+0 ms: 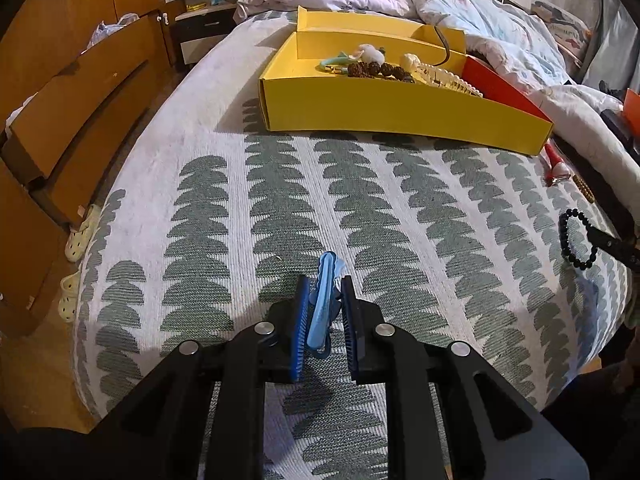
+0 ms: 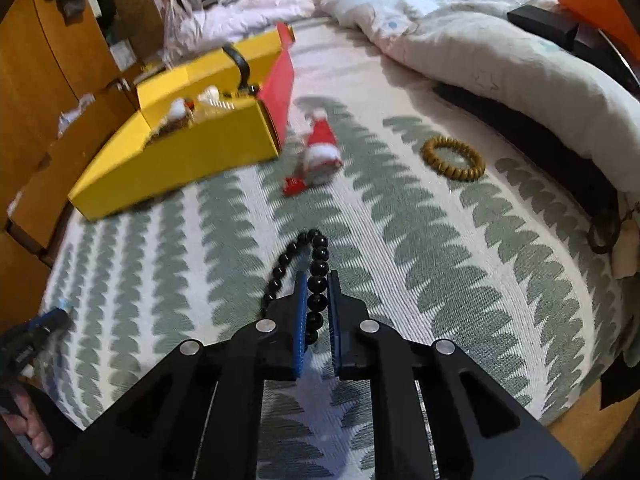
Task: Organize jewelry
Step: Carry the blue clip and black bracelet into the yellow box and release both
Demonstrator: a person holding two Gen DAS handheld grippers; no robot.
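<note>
A blue hair clip (image 1: 323,304) is sitting pinched in the left gripper (image 1: 325,292), just over the patterned bedspread (image 1: 400,208). The right gripper (image 2: 317,286) is clamping a black bead bracelet (image 2: 318,264), its loop dangling. Beyond, a yellow box (image 1: 392,114) is holding other trinkets; a gold hair tie (image 2: 452,158) is lying apart.

Blue hair clip (image 1: 325,304) (left gripper (image 1: 325,286)-clamped)

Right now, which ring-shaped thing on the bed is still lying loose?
Start at the yellow box on the patterned bedspread and look past the red Santa-hat ornament. The mustard coil hair tie lies flat there, a ridged closed ring, unlike the shiny black beads.
</note>
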